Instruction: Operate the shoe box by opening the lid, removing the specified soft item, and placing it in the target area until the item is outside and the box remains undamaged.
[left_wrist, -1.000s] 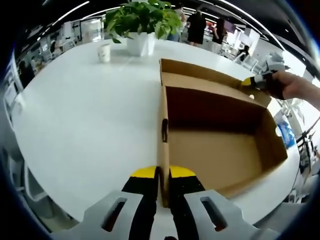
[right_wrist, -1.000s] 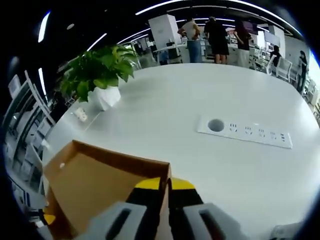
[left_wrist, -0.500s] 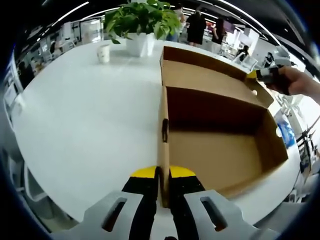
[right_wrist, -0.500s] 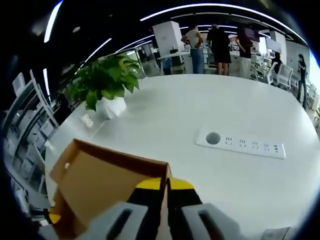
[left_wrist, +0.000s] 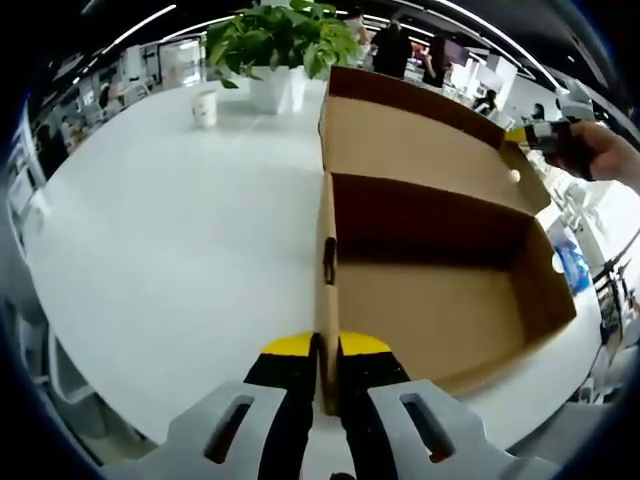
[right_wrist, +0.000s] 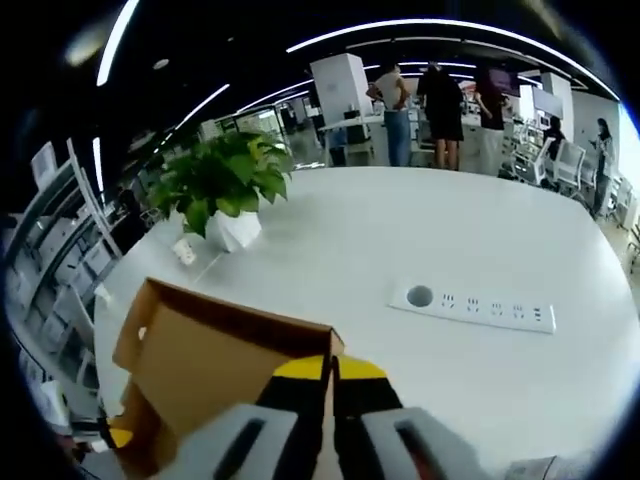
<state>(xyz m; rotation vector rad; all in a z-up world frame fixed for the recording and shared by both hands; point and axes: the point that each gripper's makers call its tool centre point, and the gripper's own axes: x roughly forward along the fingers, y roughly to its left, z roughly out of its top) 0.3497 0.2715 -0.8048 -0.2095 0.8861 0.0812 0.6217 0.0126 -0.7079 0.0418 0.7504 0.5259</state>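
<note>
Change: since a moment ago we see the lid (left_wrist: 415, 140) tipped up higher, and the right gripper (left_wrist: 532, 136) with it; the box and the left gripper (left_wrist: 326, 352) sit as before.
Shoe box: the brown cardboard shoe box (left_wrist: 440, 300) sits on the white table (left_wrist: 170, 230), near its edge. Its long side runs away from us in the left gripper view, from the left gripper toward the plant.
Inside: we see only bare cardboard in the box.
Lid: it stands up from the far side of the box, joined along the back wall.
Left gripper: its two yellow-tipped jaws are pinched together on the near end of the box's left wall.
Right gripper: in the right gripper view, the right gripper (right_wrist: 327, 368) has its jaws squeezed on the lid's (right_wrist: 215, 355) edge. In the left gripper view a hand (left_wrist: 600, 155) holds it at the lid's right corner.
Around: a potted plant (left_wrist: 280, 45) and a paper cup (left_wrist: 206, 104) stand past the box, well apart from it. A white power strip (right_wrist: 475, 305) lies flat in the table.
Far off: people (right_wrist: 440, 100) stand in the room behind.
</note>
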